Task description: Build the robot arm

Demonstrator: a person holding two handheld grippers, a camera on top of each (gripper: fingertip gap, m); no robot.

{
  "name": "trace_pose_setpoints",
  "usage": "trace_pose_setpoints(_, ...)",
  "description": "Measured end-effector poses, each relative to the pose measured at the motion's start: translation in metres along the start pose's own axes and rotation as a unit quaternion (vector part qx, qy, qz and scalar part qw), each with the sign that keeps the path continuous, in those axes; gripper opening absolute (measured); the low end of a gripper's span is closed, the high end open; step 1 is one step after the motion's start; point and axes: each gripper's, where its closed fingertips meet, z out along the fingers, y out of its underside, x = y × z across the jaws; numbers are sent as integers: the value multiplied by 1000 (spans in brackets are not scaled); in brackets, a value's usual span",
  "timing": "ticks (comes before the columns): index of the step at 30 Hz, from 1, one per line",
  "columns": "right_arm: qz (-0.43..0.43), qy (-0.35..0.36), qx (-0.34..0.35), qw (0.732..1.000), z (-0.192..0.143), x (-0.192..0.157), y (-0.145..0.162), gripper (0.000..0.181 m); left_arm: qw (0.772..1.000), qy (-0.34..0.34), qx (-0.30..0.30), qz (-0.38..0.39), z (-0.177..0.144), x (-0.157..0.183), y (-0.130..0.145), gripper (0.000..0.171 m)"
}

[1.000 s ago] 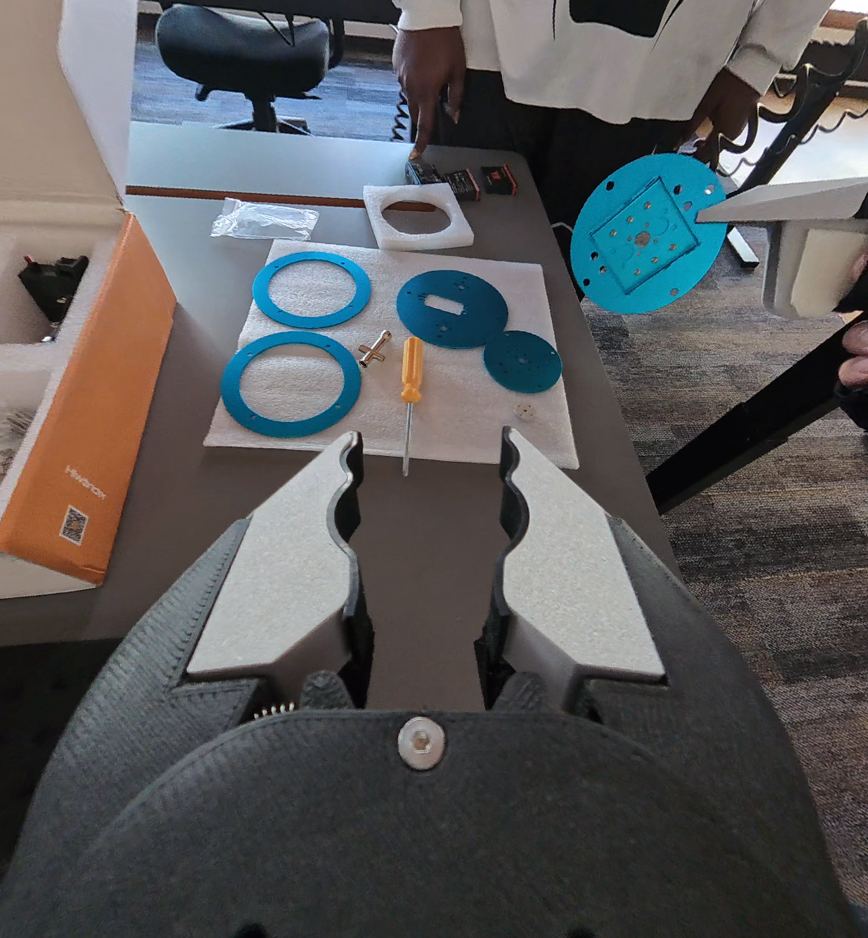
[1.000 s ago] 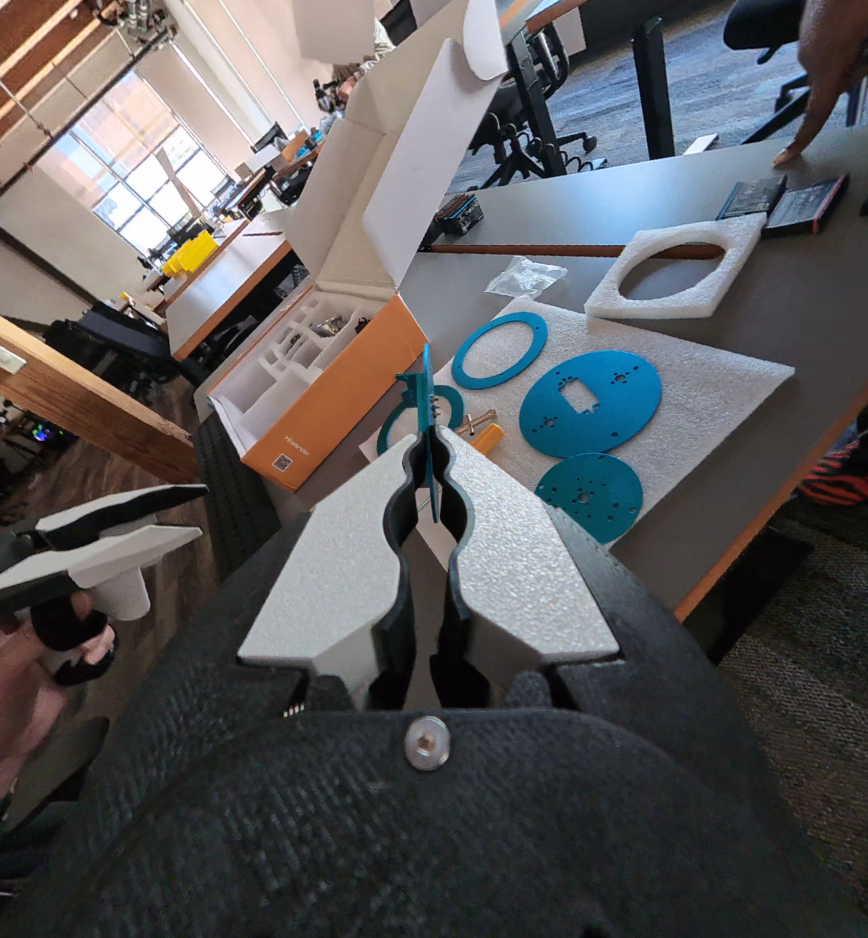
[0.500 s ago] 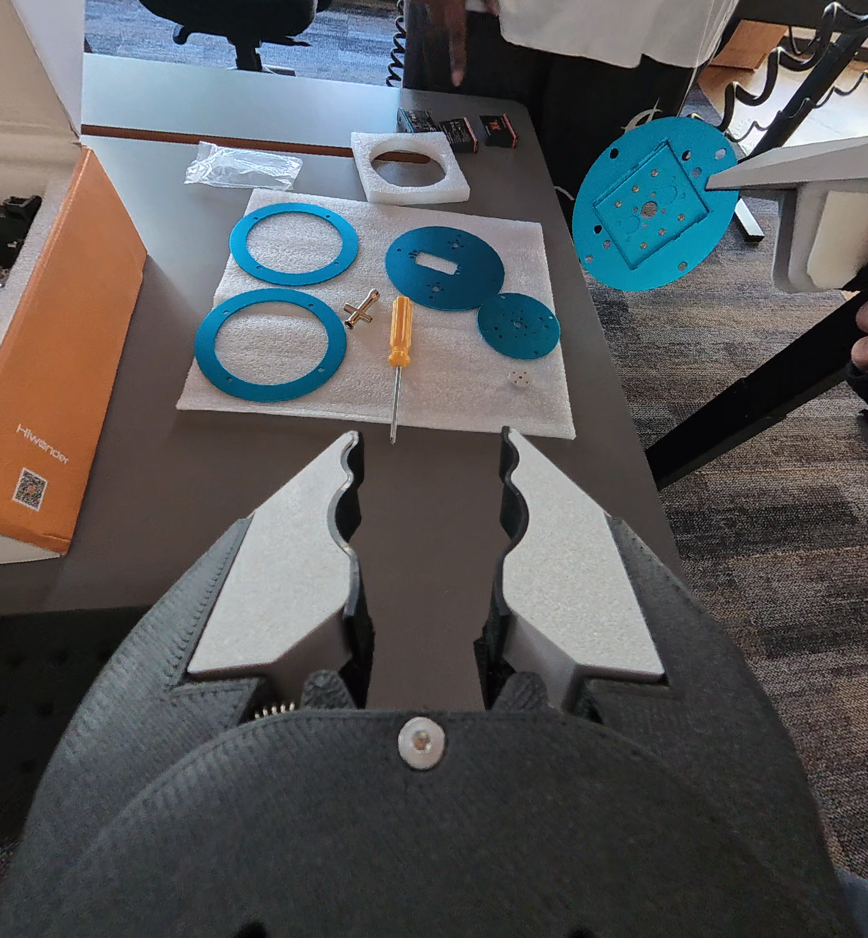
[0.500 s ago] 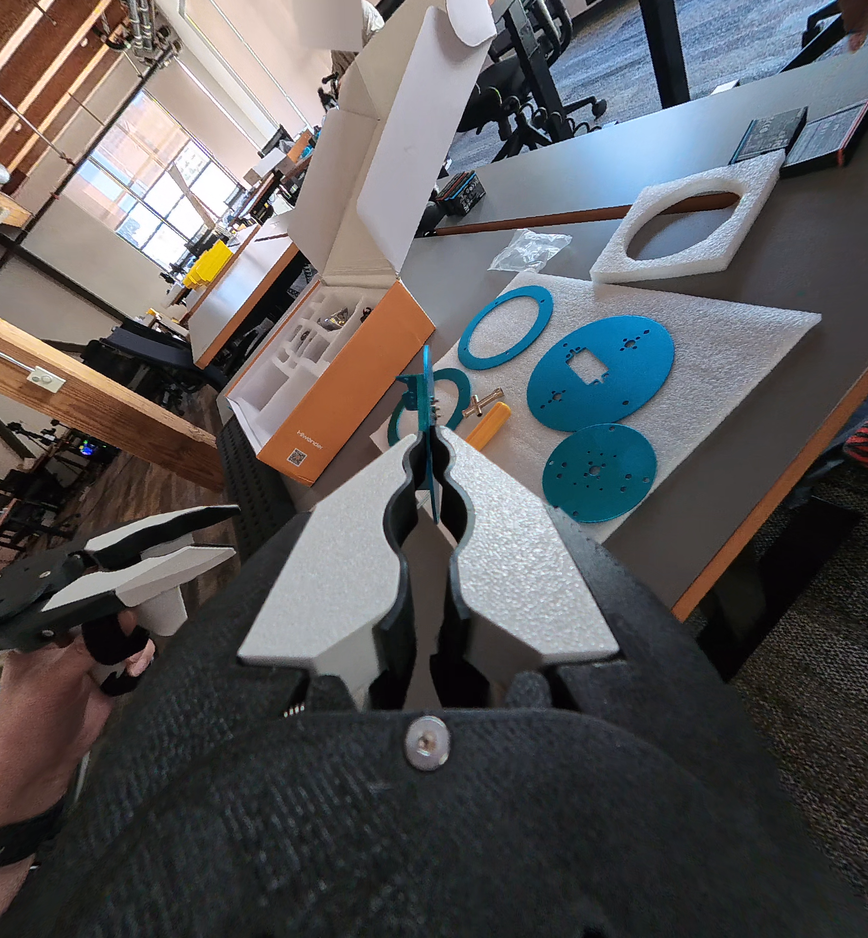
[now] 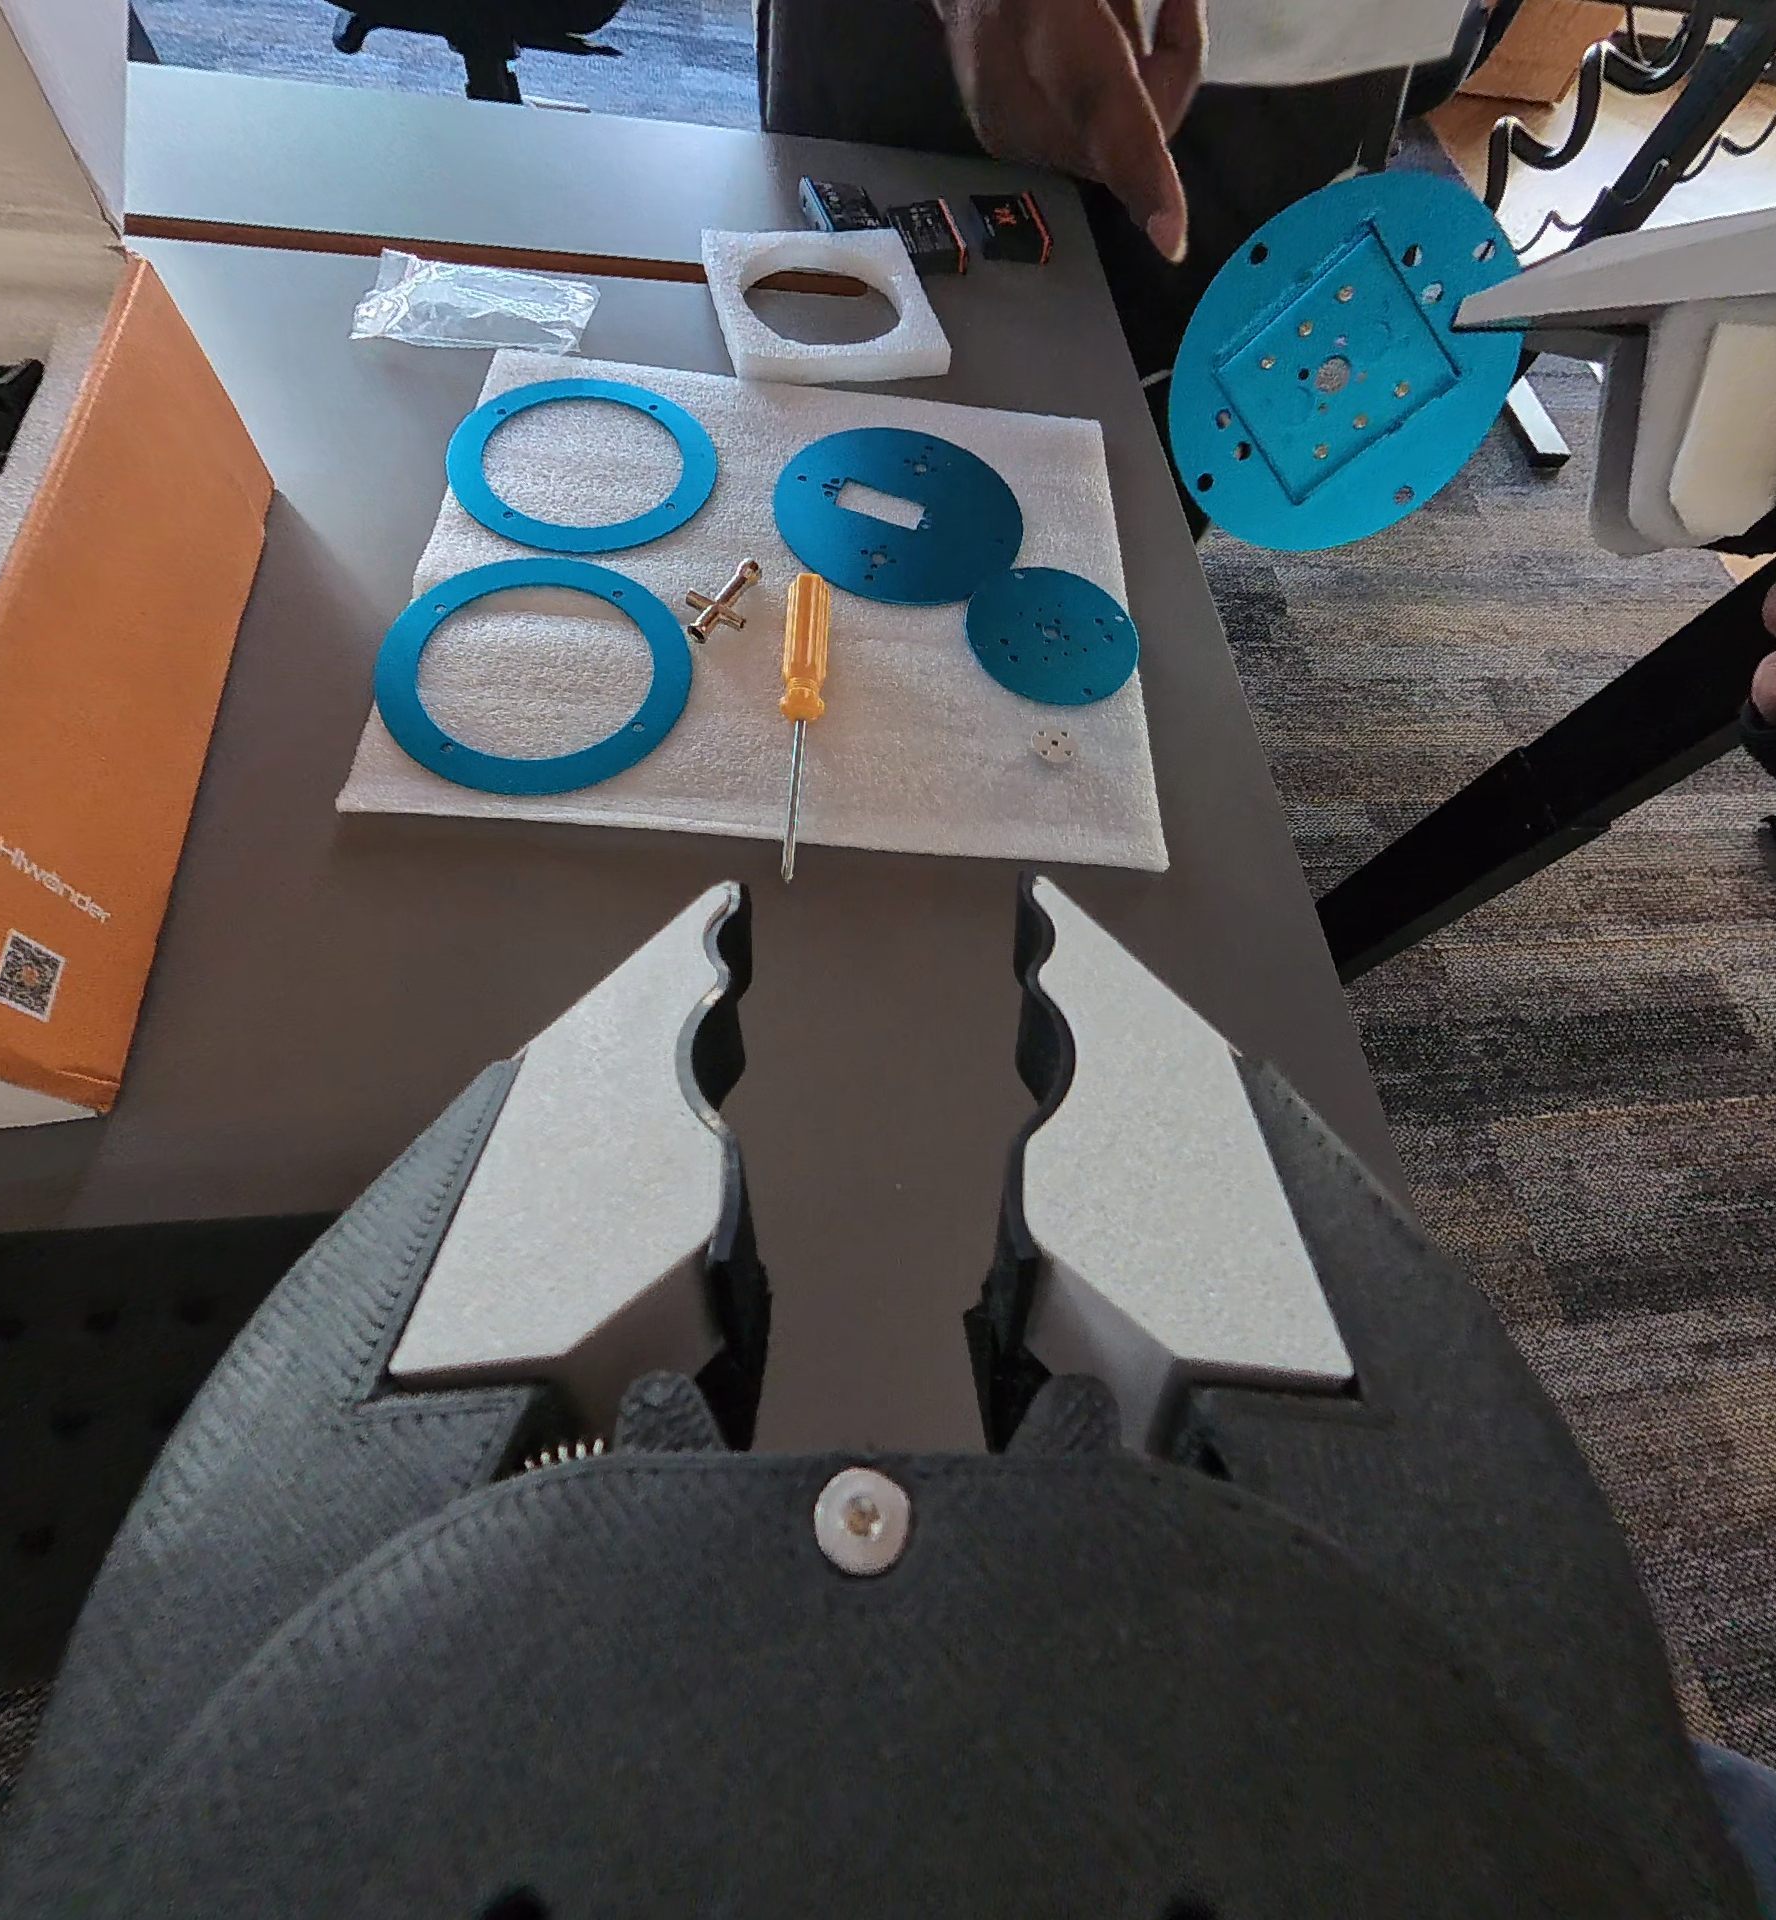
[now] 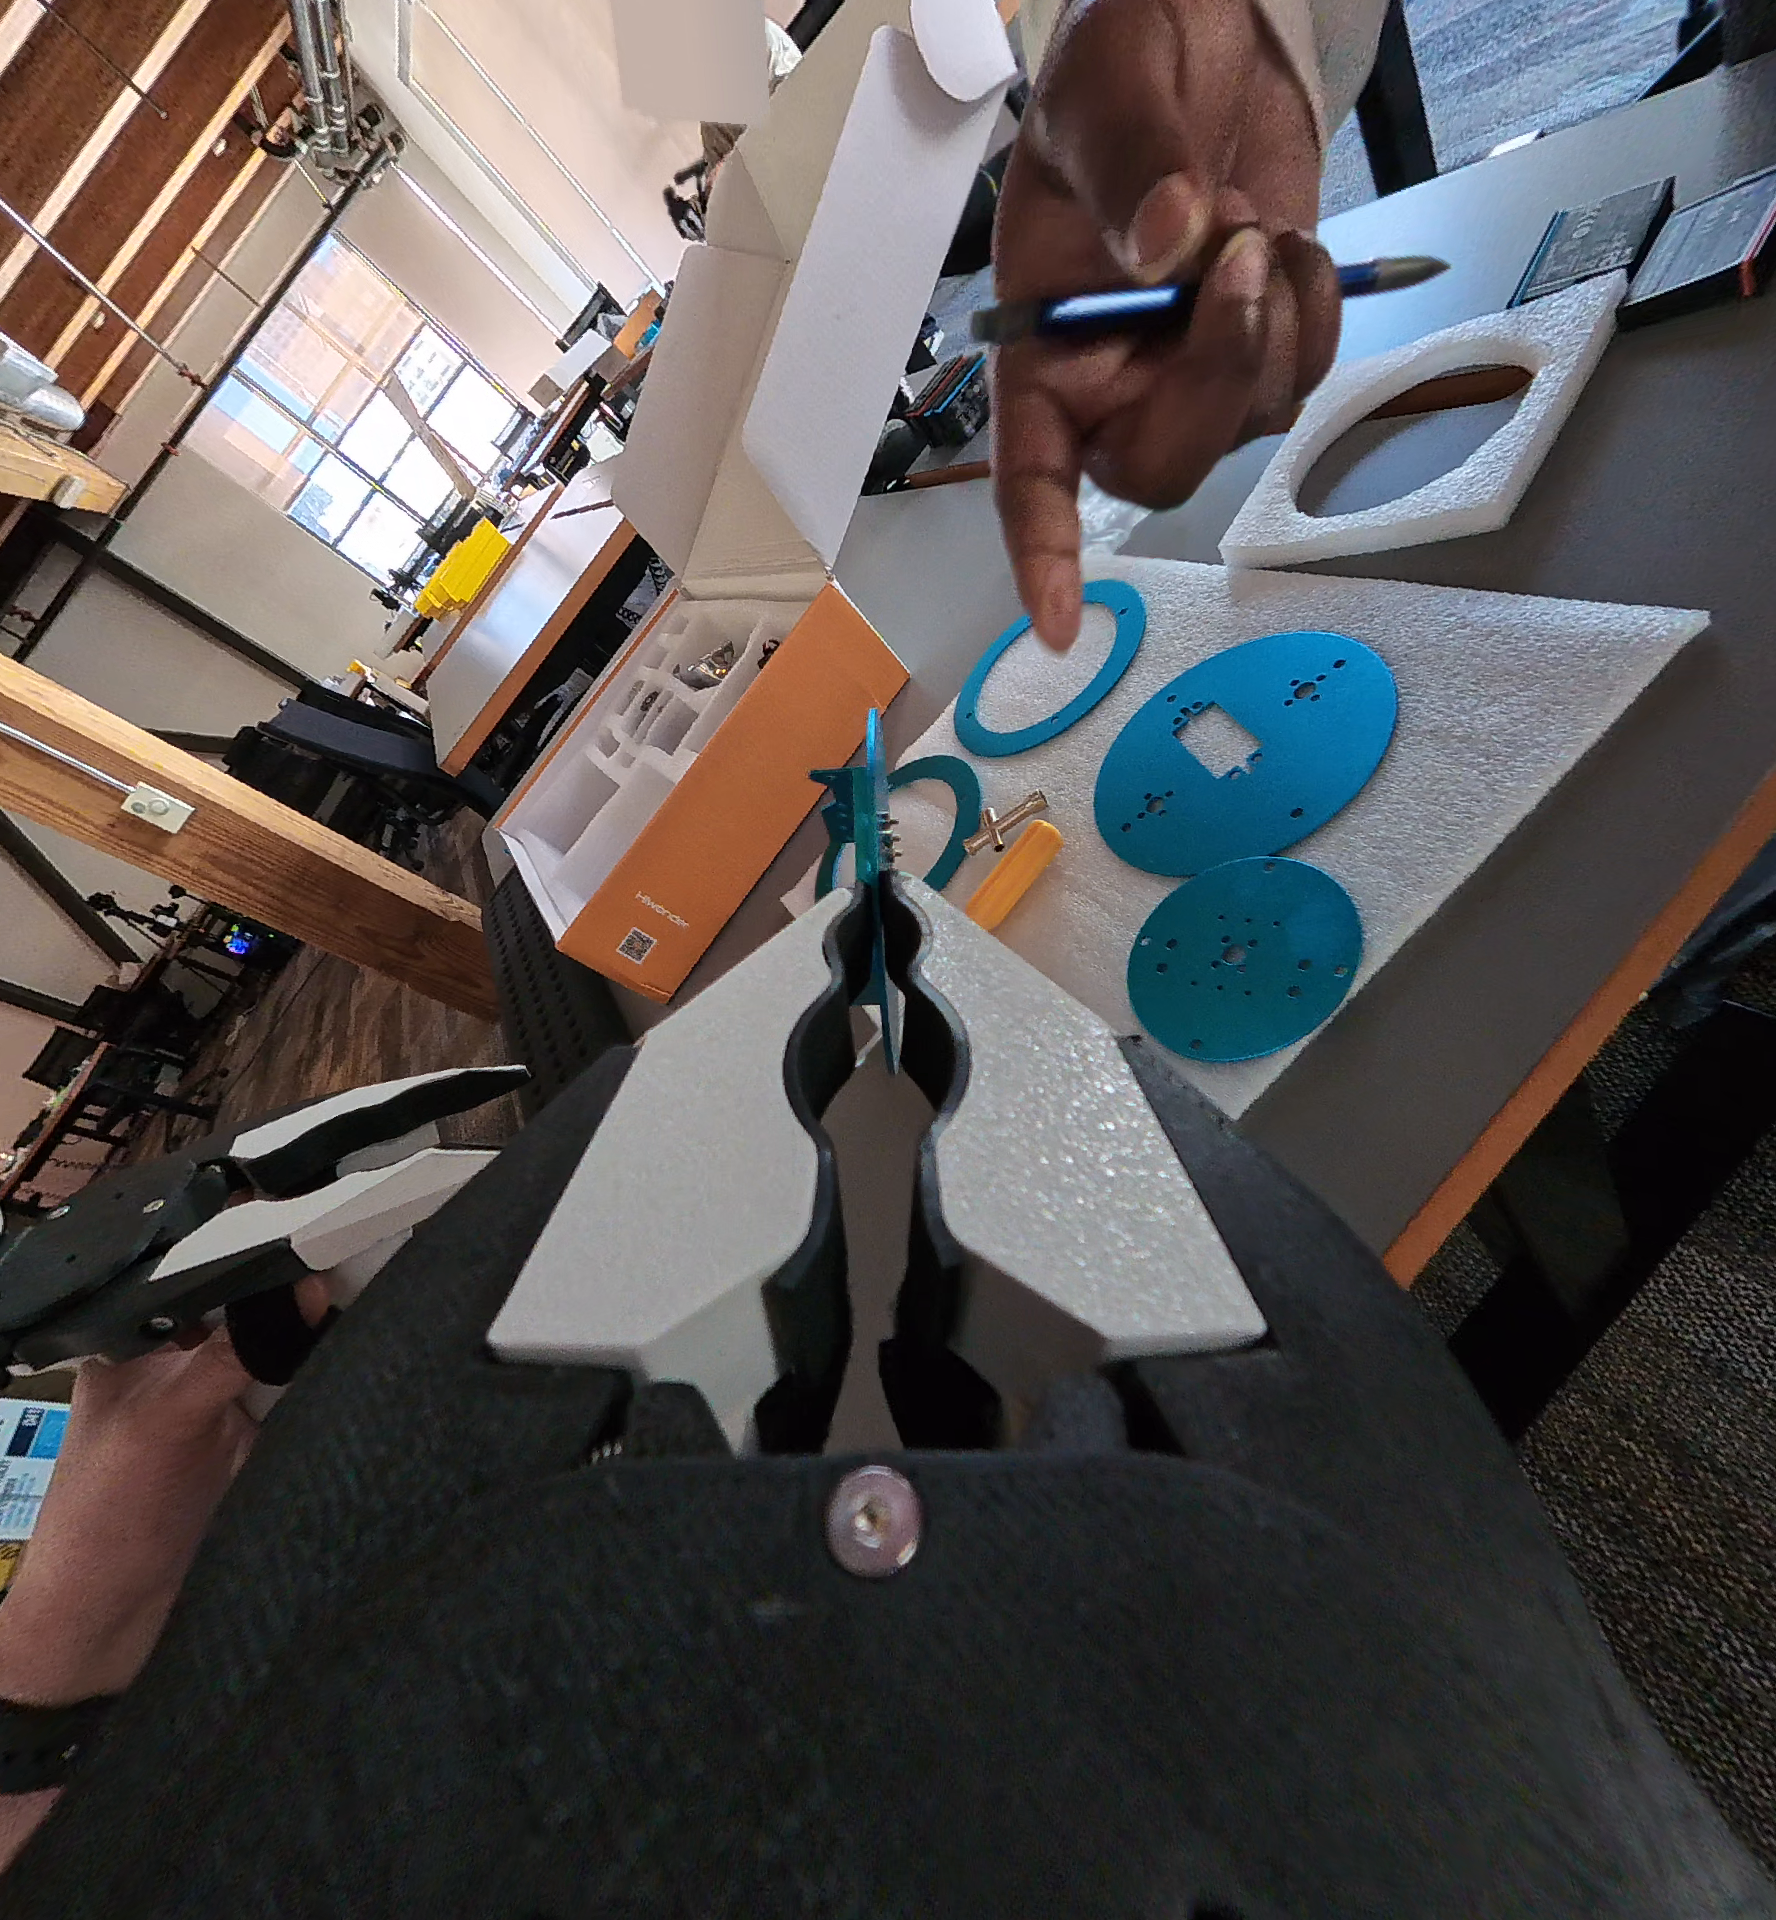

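Observation:
My left gripper (image 5: 879,894) is open and empty, low over the grey table (image 5: 551,987), just short of a white foam sheet (image 5: 915,748). The tip of a yellow-handled screwdriver (image 5: 803,665) lies right in front of it. On the sheet are two blue rings (image 5: 465,468), a large blue disc with a rectangular cutout (image 5: 899,540), a smaller blue disc (image 5: 1052,636) and a metal cross wrench (image 5: 723,613). My right gripper (image 6: 879,888) is shut on the rim of a round blue plate (image 6: 871,769), held in the air off the table's right edge; the plate also shows in the left wrist view (image 5: 1331,364).
A person's hand (image 6: 1123,312) holding a blue pen points a finger down at the far ring (image 6: 1125,644). An open orange box (image 5: 84,675) stands at the left. A white foam frame (image 5: 832,358), small black boxes (image 5: 925,234) and a plastic bag (image 5: 468,301) lie behind the sheet. Carpet floor is at the right. The tips of one gripper are about 20 cm away from the tips of the other. My left tips are about 25 cm from the smaller blue disc (image 5: 1052,636), my right tips only 15 cm. Seen from the right wrist view (image 6: 1224,958) as well.
A person's hand with a pen has come in over the table and now points at the far ring. My right gripper still holds the plate. My left gripper has drawn back slightly.

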Motion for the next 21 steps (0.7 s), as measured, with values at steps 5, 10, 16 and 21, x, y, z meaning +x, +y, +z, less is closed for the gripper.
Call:
trace_pose_setpoints(5,12,0,-7,1000,-1,6,7,1,1000,2,-6,-5,0,-1,7,49)
trace_pose_setpoints(10,17,0,-7,1000,-1,8,10,1,1000,3,-9,-6,1,-2,9,49)
trace_pose_setpoints(16,18,-3,-11,1000,-1,8,12,1,1000,3,-14,-3,2,0,11,49)
trace_pose_setpoints(21,27,-8,-12,1000,-1,9,15,1,1000,6,-16,-7,1,1,14,48)
